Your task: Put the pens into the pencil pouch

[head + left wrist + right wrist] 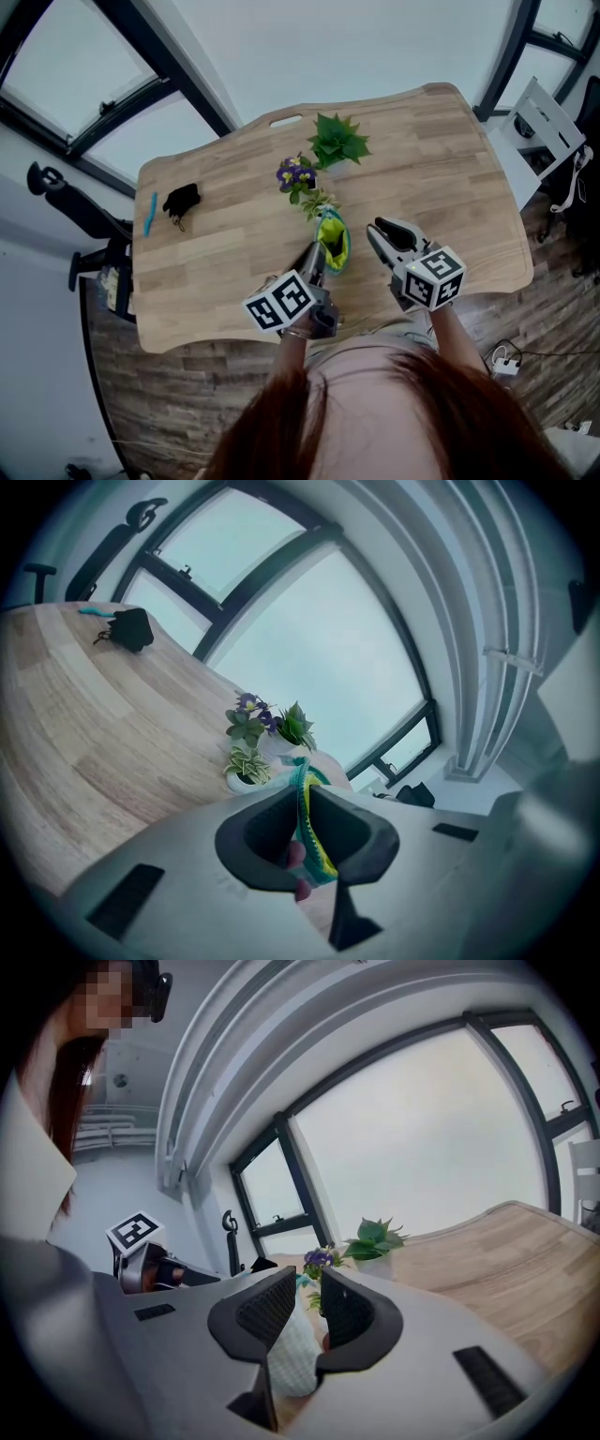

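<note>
The green and yellow pencil pouch (334, 242) lies near the table's front edge, in front of the small plants. My left gripper (317, 253) is shut on the pouch's zipper edge (306, 829), which runs up between its pads. A hand's width to the right of the pouch is my right gripper (392, 232), its jaws partly apart. In the right gripper view a white mesh fabric (291, 1349) shows in the gap of the right gripper (307, 1302); I cannot tell whether the pads touch it. One blue pen (148, 214) lies far off at the table's left edge.
A black object (181, 201) lies beside the blue pen (94, 611). A purple flower pot (296, 174), a green plant (338, 141) and a small variegated plant (319, 202) stand just behind the pouch. The wooden table (441, 169) ends close to my body; a chair stands left.
</note>
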The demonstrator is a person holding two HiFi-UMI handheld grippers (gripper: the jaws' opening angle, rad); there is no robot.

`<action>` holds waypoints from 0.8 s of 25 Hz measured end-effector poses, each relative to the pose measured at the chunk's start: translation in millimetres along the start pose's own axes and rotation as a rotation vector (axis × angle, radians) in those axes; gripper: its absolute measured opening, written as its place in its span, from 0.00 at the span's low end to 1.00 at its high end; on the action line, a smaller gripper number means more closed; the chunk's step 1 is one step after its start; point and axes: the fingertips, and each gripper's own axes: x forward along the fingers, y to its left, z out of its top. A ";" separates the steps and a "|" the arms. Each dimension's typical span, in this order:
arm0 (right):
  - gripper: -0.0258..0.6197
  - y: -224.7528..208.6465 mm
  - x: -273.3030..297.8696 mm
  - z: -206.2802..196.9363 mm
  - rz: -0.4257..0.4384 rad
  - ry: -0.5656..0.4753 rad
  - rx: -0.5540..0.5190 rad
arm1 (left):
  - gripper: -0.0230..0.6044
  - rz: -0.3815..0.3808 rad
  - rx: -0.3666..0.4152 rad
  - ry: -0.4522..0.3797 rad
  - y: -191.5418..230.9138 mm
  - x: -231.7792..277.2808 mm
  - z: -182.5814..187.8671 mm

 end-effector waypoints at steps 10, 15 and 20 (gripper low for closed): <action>0.14 16.2 -5.9 -3.4 -0.063 -0.034 -0.020 | 0.15 -0.078 0.157 -0.002 -8.1 -13.2 7.4; 0.12 23.4 -14.9 -2.9 -0.119 -0.050 -0.040 | 0.14 -0.107 0.276 -0.032 -15.0 -24.9 15.4; 0.08 32.7 -23.2 -4.4 -0.170 -0.060 -0.066 | 0.11 -0.126 0.379 -0.071 -21.3 -38.8 17.8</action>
